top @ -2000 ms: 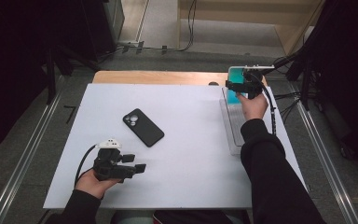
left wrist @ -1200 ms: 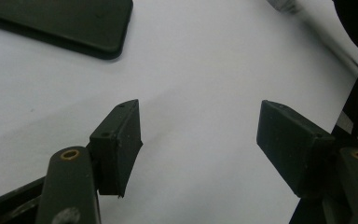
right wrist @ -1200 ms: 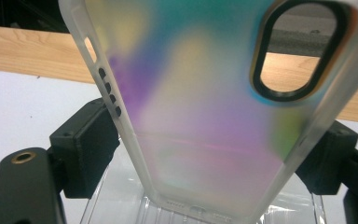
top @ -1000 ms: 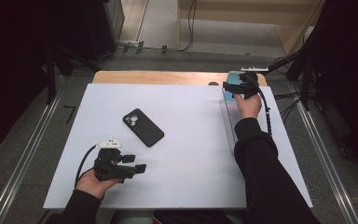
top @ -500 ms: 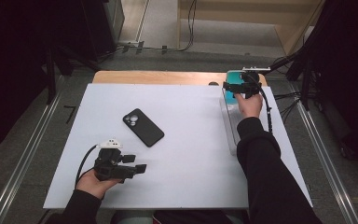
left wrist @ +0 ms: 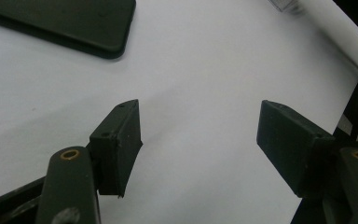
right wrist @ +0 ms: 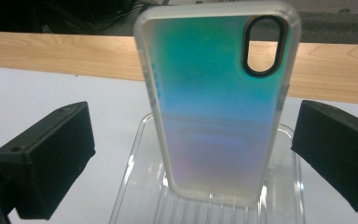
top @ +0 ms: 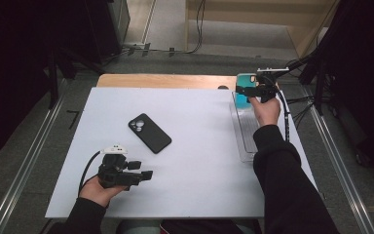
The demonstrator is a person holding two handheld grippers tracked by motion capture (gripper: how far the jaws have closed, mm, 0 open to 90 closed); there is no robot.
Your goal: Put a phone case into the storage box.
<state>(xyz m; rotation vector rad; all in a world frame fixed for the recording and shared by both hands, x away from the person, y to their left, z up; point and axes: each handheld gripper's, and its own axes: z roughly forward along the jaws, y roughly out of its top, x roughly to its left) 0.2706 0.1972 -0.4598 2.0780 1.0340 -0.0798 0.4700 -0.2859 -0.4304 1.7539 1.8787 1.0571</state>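
Note:
An iridescent teal phone case (right wrist: 214, 107) stands upright at the far end of a clear ribbed tray (right wrist: 135, 168). It stands between the jaws of my right gripper (right wrist: 191, 140), which have just been opening and are open, with a gap on each side of the case. In the high view that gripper (top: 247, 89) is at the table's far right, by the case (top: 245, 79). My left gripper (top: 143, 171) rests near the front left, open (left wrist: 200, 135), with nothing between its jaws. A black phone (top: 149, 133) lies flat mid-table; its corner (left wrist: 74, 23) is beyond the left jaws.
The clear tray (top: 243, 131) runs along the right side of the white table top (top: 199, 161). A wooden strip (top: 165, 80) borders the far edge. Cables and dark stands are on the floor beyond and to the right.
The right gripper has shifted slightly at the tray's far end around the case. The left gripper and the black phone have not moved.

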